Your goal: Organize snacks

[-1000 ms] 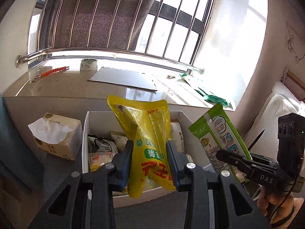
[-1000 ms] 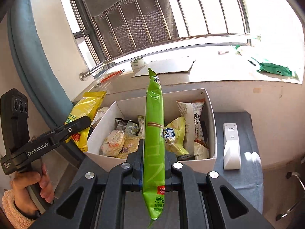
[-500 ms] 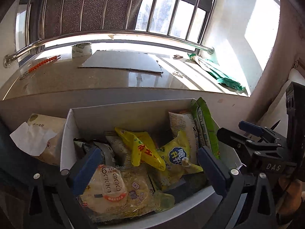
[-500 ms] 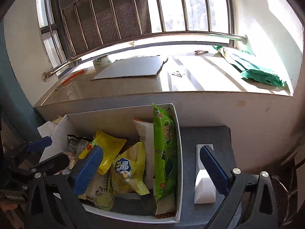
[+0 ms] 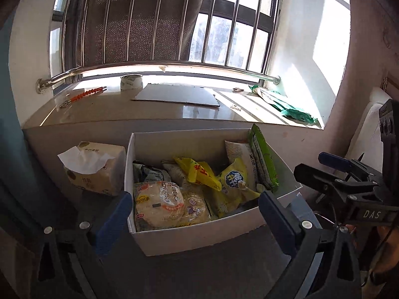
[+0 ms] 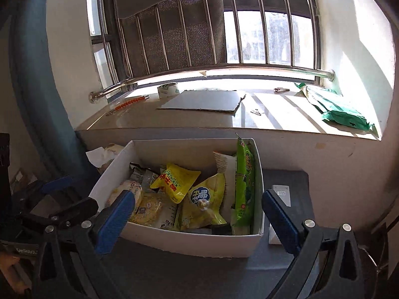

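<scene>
A white cardboard box [image 5: 189, 239] [image 6: 189, 239] full of snack packets sits on a dark table under the windowsill. A yellow packet [image 5: 197, 172] [image 6: 174, 182] lies on top of the pile in the middle. A long green packet [image 5: 264, 162] [image 6: 245, 174] stands on edge against the box's right wall. My left gripper [image 5: 194, 196] hovers in front of the box, open wide and empty. My right gripper [image 6: 198, 196] is likewise open and empty before the box. Each also shows from the side in the other's view: the right gripper [image 5: 316, 164], the left gripper [image 6: 72, 194].
A tissue pack [image 5: 94, 169] stands left of the box and a white remote [image 6: 281, 194] lies right of it. On the windowsill are a tape roll [image 5: 131, 81], a cardboard sheet [image 5: 177, 94] and a green bag [image 6: 341, 109]. A railing runs behind them.
Both grippers opened and let go. The yellow packet and the green packet dropped into the box, and both grippers have since drawn back from it.
</scene>
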Available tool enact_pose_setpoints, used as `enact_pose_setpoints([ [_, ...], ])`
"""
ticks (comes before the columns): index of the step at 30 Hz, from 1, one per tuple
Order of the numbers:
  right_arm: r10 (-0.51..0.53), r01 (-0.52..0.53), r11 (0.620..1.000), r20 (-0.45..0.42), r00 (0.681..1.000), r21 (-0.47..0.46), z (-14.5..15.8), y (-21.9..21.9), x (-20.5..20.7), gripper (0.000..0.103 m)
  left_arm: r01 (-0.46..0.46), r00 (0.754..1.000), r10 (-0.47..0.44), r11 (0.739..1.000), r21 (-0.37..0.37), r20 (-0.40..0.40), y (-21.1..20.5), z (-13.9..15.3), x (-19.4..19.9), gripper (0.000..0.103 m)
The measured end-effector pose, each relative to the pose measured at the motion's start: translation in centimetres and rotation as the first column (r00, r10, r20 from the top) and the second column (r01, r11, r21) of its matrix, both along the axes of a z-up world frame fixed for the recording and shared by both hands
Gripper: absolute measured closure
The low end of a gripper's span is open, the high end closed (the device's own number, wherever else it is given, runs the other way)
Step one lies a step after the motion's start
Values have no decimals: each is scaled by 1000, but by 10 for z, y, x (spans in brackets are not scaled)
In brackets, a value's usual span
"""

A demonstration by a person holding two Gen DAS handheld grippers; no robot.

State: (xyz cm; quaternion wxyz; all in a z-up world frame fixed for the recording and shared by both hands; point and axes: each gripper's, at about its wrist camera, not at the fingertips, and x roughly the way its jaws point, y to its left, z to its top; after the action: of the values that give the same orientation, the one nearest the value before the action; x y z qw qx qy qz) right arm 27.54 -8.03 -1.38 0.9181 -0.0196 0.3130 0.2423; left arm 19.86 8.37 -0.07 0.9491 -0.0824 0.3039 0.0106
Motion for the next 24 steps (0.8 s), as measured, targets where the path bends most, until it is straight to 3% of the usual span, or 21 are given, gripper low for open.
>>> enact_pose_setpoints([
  [4, 24, -23, 999, 33, 999, -34, -1, 0, -40, 0, -13, 1000, 14, 999, -53, 22, 8, -1, -48, 0],
  [8, 40, -36, 997, 63, 997, -69, 0, -4, -81, 0, -59, 995, 58, 998, 12, 85, 4, 1, -101, 0],
  [13, 55, -53, 998, 64, 996, -27, -6, -15, -126, 0, -28, 989, 16, 997, 74, 147, -16, 5, -154, 0],
  [16, 81, -83, 996, 58, 995, 23, -10, -25, -153, 0, -27, 988, 17, 998, 60, 151, -24, 7, -178, 0],
  [20, 50, -48, 998, 71, 996, -29, -21, -32, -191, 0, 4, 993, -3, 1000, -5, 120, -36, -4, -201, 0],
  [24, 57, -55, 997, 45, 997, -56, -32, -36, -215, 0, 9, 997, -10, 1000, 15, 82, -51, -15, -216, 0],
])
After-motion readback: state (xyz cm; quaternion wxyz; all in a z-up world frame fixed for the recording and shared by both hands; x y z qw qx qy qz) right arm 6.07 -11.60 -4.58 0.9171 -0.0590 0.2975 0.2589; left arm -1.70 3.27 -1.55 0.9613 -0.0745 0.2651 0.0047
